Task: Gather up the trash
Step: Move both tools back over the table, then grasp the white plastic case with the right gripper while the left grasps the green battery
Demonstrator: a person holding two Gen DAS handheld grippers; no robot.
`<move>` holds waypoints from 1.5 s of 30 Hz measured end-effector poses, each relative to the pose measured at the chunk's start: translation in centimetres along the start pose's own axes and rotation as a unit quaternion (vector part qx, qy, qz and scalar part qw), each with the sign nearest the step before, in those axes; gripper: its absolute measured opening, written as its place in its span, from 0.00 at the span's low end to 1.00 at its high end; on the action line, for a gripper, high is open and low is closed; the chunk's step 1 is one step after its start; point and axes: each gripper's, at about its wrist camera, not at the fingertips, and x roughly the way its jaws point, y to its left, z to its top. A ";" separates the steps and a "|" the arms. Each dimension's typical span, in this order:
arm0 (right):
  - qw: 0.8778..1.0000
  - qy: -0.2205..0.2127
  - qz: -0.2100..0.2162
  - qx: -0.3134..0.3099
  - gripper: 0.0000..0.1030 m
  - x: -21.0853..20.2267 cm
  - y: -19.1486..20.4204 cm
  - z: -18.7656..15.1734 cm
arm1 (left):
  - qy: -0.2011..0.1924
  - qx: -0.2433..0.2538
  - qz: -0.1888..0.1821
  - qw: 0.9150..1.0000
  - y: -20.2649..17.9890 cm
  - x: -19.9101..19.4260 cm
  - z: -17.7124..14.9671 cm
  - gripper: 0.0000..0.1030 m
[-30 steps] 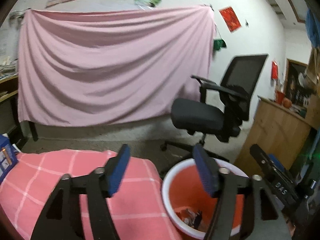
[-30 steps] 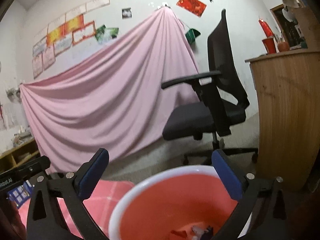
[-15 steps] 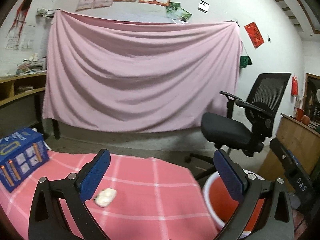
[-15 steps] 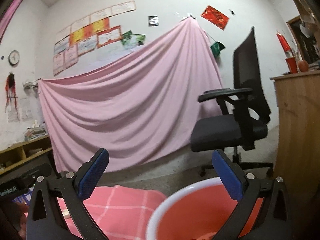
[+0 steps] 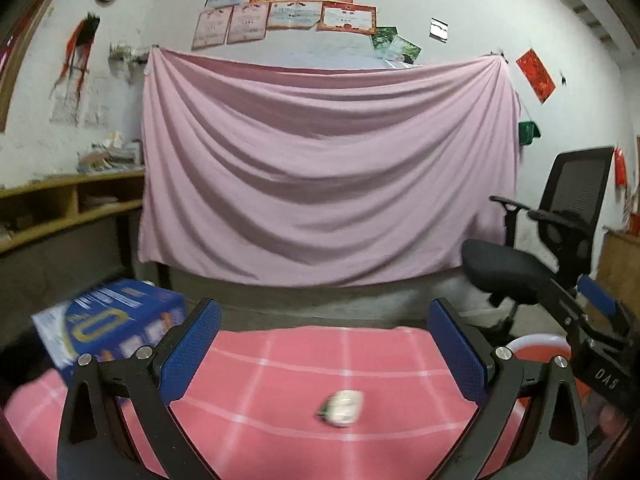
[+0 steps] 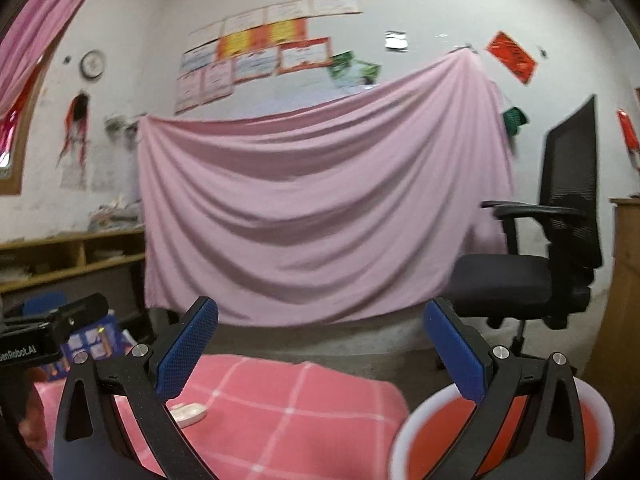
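1. Left gripper [image 5: 324, 346] hangs over the pink cloth [image 5: 280, 368], jaws wide apart and empty
2. Right gripper [image 6: 322, 350] also gapes empty, above the red bin [image 6: 436, 436]
3. Crumpled white trash [image 5: 342, 402] lies on the cloth, near the left gripper; a blue box [image 5: 106, 326] sits far left

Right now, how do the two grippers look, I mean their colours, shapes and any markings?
Both look alike: the left gripper and the right gripper each have black angular frames with triangular cut-outs, silver round bolts, and two fingers faced with blue dimpled pads. The right gripper's body shows white letters "DAS" in the left view; the left one's reads "GenRobot.AI".
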 end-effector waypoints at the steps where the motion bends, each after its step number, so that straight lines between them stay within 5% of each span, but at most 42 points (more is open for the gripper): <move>1: 1.000 0.004 0.005 -0.003 1.00 0.3 0.4 -0.1 | -0.001 0.007 0.008 1.000 0.5 0.0 -0.3 0.98; 10: 0.992 0.112 0.047 -0.023 1.00 5.4 4.1 -2.0 | 0.051 -0.002 0.048 0.998 5.2 1.4 -2.9 0.98; 19: 0.960 0.257 0.098 -0.040 1.00 9.9 6.2 -4.9 | 0.149 -0.007 0.100 0.984 7.3 4.6 -5.3 0.98; 23: 0.941 0.315 0.119 -0.031 0.83 11.8 6.9 -6.0 | 0.201 -0.018 0.111 0.973 8.3 6.3 -6.6 0.98; 37: 0.902 0.399 0.161 -0.034 0.69 14.3 10.0 -8.2 | 0.272 -0.039 0.094 0.957 9.6 8.0 -8.7 0.97; 41: 0.895 0.415 0.159 -0.039 0.41 14.3 9.1 -8.5 | 0.283 -0.032 0.070 0.956 9.0 8.7 -9.0 0.93; 45: 0.894 0.417 0.160 -0.030 0.28 14.5 8.0 -8.4 | 0.301 -0.029 0.041 0.952 8.2 9.9 -9.1 0.78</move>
